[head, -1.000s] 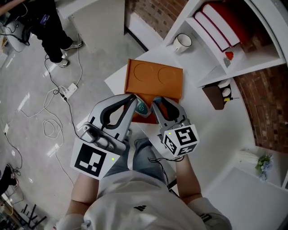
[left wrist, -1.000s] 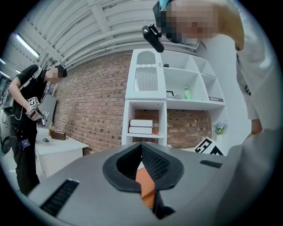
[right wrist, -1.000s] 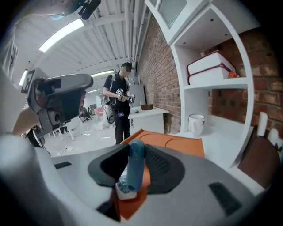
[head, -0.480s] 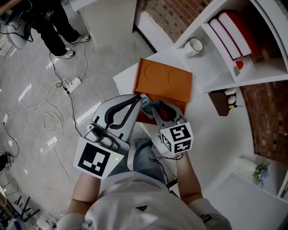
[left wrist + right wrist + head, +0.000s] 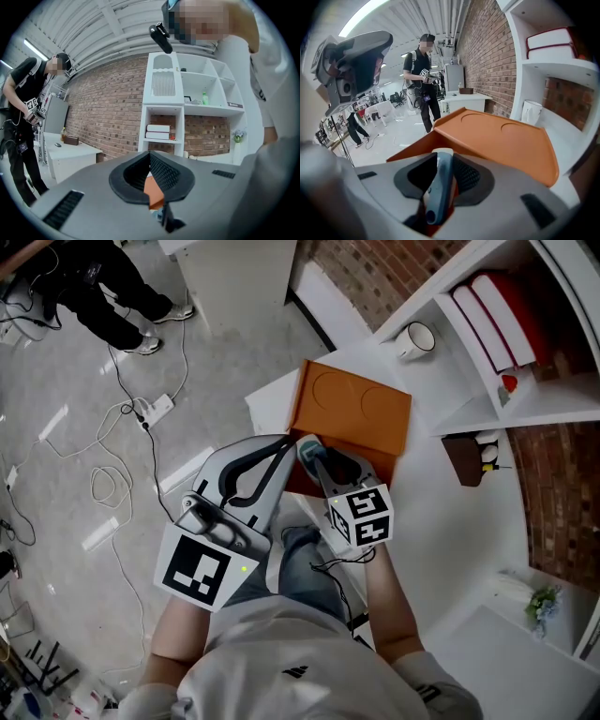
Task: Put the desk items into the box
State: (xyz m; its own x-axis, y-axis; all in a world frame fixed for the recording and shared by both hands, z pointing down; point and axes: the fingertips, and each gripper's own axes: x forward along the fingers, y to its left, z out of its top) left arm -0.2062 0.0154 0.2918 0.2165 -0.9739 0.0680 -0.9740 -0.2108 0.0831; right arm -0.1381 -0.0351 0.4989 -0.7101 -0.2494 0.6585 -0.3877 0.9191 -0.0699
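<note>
I have the right gripper (image 5: pixel 315 456) tilted downward, with its jaws clenched on a slim blue-grey item (image 5: pixel 439 187). They have just been closing on it. In the right gripper view the item runs lengthwise between the two dark pads, and its pale far end pokes out past the tips. It hangs over the near side of the orange box (image 5: pixel 361 413). The box's wide panel, with two round impressions, spreads out beyond the jaws, and there is orange directly beneath the item too.

The box sits on the white bench (image 5: pixel 272 404), at the corner nearest me. My left gripper (image 5: pixel 279 448) is level, just beside the right one on its left. Its jaws are closed together with nothing between them, and only a sliver of orange shows through the slit in the left gripper view.

A white mug (image 5: pixel 419 337) stands on the low ledge of the white shelf unit (image 5: pixel 553 399) behind the box, with red books (image 5: pixel 497 301) in the compartment next to it. A person in dark clothes (image 5: pixel 103 296) stands on the floor well apart from the bench, near loose cables (image 5: pixel 112 493)
</note>
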